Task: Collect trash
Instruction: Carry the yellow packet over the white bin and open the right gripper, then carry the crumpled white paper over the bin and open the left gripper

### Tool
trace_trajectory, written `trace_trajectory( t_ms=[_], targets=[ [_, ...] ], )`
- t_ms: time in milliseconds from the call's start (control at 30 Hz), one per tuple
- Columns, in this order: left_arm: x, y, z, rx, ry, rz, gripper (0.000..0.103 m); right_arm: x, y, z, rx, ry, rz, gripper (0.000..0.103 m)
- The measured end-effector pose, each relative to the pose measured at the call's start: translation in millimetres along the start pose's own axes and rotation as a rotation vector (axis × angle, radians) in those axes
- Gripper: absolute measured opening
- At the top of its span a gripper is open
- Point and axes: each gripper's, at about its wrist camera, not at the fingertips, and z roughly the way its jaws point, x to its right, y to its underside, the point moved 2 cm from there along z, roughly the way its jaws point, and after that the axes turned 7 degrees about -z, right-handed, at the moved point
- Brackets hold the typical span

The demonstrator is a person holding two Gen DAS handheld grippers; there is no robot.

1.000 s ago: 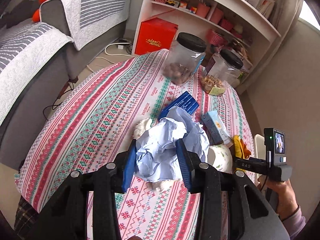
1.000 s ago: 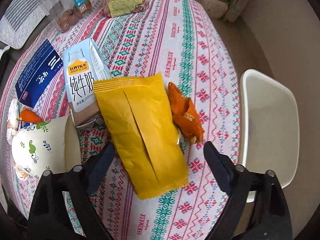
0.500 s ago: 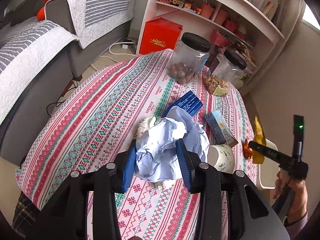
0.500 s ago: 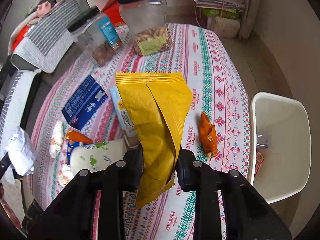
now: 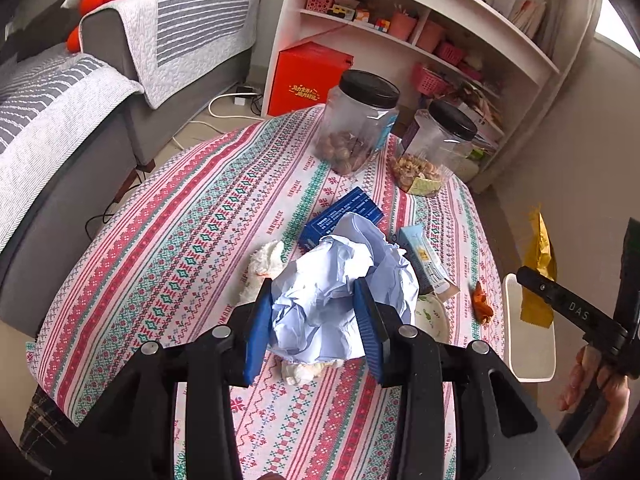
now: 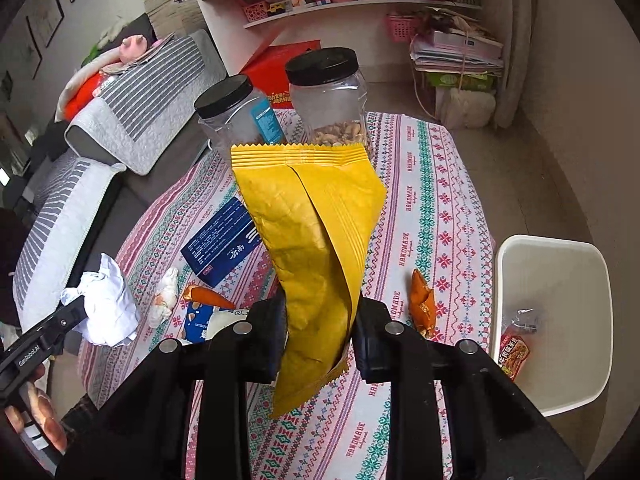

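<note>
A matt, crinkled yellow foil-like wrapper [image 6: 316, 240]; a crumpled pale-blue paper wad [image 5: 340, 292], creased and dull; a woven patterned cloth tablecloth [image 5: 180, 248]; two clear glossy plastic jars [image 5: 360, 128] with black lids; a smooth white plastic bin [image 6: 560, 320].

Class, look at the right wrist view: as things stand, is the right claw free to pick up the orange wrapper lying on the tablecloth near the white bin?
Probably not yet. The right claw is shut on the yellow bag, so the orange wrapper must wait.
</note>
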Motion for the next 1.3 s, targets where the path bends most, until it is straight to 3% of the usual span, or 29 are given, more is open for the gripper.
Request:
trace_trajectory(
  t_ms=[333,733,1000,1300],
  targets=[
    [35,4,1,0.001,0.031,0.043,0.040,53,5,-25,0.050,0.090,0.096,0.026],
    [111,14,5,-0.010,0.099,0.156,0.040,140,23,-63,0.092,0.186,0.271,0.029],
    [175,28,10,-0.025,0.165,0.242,0.040,192,44,-87,0.109,0.257,0.391,0.065],
    [260,54,22,-0.053,0.229,0.345,0.040,246,69,-138,0.216,0.315,0.560,0.076]
  ],
)
